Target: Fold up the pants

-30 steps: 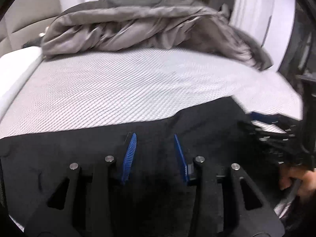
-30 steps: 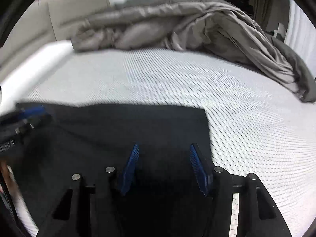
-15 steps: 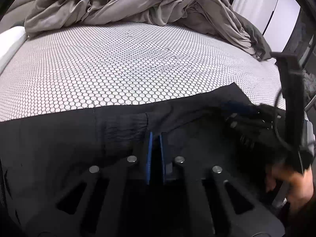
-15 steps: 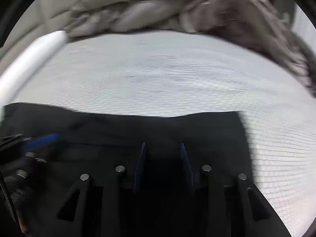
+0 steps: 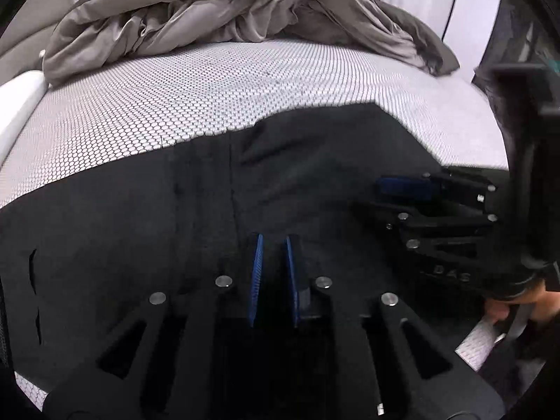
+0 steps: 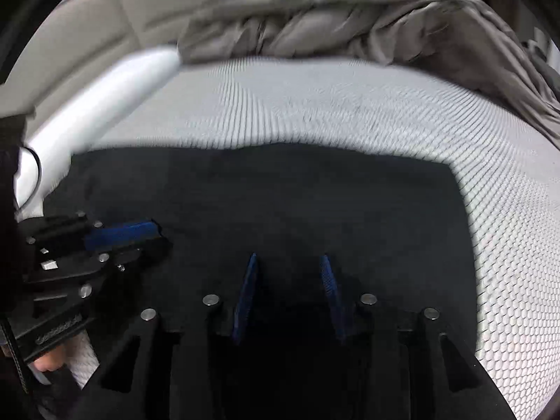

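Observation:
Black pants (image 5: 140, 227) lie spread flat across the near part of the honeycomb-patterned mattress (image 5: 210, 87). My left gripper (image 5: 273, 241) points down at their near edge. Its blue pads stand a narrow gap apart with black cloth pinched between them, and its jaws are opening slightly. My right gripper (image 6: 288, 257) is over the pants (image 6: 315, 192) near their right end. Its pads stand wider apart with dark cloth between them, and its jaws are also opening a little. Each view shows the other gripper low on the cloth: the right gripper (image 5: 378, 196) and the left gripper (image 6: 161, 238).
A rumpled grey duvet (image 5: 210, 10) is heaped along the far side of the bed (image 6: 350, 24). A white padded edge (image 6: 105, 105) runs along the left side. Bare mattress (image 6: 315, 105) lies between the pants and the duvet. A person's hand (image 5: 525, 301) holds the right gripper's handle.
Both grippers' jaws have narrowed from wide apart onto the black cloth. Both have sunk closer to the pants, and the left pads now stand slightly wider than half a second ago.

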A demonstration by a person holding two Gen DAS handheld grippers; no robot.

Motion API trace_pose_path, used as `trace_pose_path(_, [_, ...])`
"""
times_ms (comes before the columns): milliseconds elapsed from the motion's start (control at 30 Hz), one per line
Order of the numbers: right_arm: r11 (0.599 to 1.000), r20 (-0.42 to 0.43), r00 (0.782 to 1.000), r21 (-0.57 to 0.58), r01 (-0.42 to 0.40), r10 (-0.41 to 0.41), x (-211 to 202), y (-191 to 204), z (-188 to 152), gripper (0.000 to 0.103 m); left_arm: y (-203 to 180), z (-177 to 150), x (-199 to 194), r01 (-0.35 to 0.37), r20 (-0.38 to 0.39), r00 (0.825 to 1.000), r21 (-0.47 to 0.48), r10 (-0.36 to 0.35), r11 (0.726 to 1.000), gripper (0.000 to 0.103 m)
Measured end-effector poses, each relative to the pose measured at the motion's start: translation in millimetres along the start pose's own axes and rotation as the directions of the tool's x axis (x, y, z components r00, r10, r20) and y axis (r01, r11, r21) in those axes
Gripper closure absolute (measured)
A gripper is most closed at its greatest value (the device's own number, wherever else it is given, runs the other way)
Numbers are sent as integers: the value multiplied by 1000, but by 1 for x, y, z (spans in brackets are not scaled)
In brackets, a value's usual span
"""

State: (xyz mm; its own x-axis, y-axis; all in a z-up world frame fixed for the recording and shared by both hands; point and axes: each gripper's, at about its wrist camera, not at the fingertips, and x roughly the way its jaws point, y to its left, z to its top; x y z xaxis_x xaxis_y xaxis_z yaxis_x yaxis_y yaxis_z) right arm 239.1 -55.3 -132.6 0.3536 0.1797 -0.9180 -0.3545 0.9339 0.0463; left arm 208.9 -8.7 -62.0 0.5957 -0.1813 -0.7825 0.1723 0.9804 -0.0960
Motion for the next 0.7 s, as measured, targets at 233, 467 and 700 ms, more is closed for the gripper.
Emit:
trace_pose_path(233, [981,11,981,-24,193,-193,-8,-30,-21,60,20,-10,-20,-18,-2,1000,-20,18,1000,92])
trace_pose_path(467, [1000,99,995,0,-23,23,-34,-12,-19,59,-5,-21,-41,52,19,998,34,-53,998,91])
trace_pose_path(700, [994,8,1000,-108,7,-6,-8,6,-23,60,4,-34,-38,81,-34,996,40,-79,996,89])
